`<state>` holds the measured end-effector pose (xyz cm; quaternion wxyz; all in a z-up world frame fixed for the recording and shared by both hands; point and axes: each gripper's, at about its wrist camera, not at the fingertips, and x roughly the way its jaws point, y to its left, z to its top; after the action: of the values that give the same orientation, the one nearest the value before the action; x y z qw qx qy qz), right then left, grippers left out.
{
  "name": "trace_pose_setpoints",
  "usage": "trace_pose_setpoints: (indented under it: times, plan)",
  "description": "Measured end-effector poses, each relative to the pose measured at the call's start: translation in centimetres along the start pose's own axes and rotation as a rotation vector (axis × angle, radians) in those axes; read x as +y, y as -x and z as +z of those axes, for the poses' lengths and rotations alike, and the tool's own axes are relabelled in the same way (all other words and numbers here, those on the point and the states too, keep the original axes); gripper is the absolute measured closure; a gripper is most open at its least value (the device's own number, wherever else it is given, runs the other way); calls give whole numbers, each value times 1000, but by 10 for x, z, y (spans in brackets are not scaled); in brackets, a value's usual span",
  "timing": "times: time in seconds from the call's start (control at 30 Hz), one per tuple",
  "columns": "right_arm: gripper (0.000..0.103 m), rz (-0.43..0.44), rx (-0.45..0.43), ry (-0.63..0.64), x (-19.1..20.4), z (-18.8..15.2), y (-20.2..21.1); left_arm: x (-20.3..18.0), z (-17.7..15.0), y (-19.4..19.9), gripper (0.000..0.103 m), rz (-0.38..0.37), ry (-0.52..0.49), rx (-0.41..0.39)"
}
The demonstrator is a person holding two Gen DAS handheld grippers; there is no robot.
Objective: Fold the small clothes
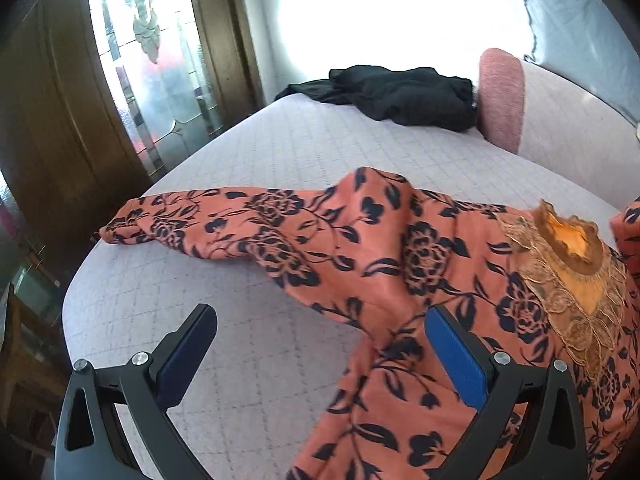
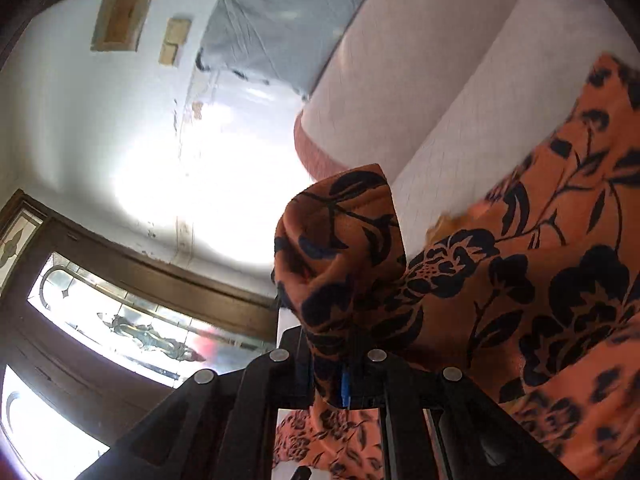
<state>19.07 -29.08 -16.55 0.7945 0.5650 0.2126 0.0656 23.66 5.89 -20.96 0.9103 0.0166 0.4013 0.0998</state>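
Cloth fills most of what we see: an orange dress (image 1: 360, 248) with dark flowers lies spread on the pale bed (image 1: 248, 152). Our left gripper (image 1: 320, 344) hangs over the bed with its 2 jaws wide apart. The dress runs under its right finger (image 1: 456, 356), and nothing is pinched. Our right gripper (image 2: 344, 380) has its jaws squeezed together on a bunched bit of the dress, which sticks up in front of the camera. Far off, black clothes (image 1: 400, 96) sit beside a pink cushion (image 1: 502, 96).
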Motion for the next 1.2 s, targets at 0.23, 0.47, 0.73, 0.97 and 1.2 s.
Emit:
trace_pose_setpoints:
  times: [0.23,0.47,0.73,0.97,1.2]
  plan:
    - [21,-78,325,51,12,-83,-100,46,11,-15,0,-2,136,25]
    - [18,-18,327,257,37,-94,-40,54,16,-10,0,-19,190,-4]
    - [41,-455,122,431,-25,-26,45,43,9,-28,0,-37,213,87]
    - [57,-614,210,387,-83,2,71,14,-3,-66,0,-46,124,251]
    - [45,-576,200,556,-78,-17,109,49,11,-64,0,-34,258,214]
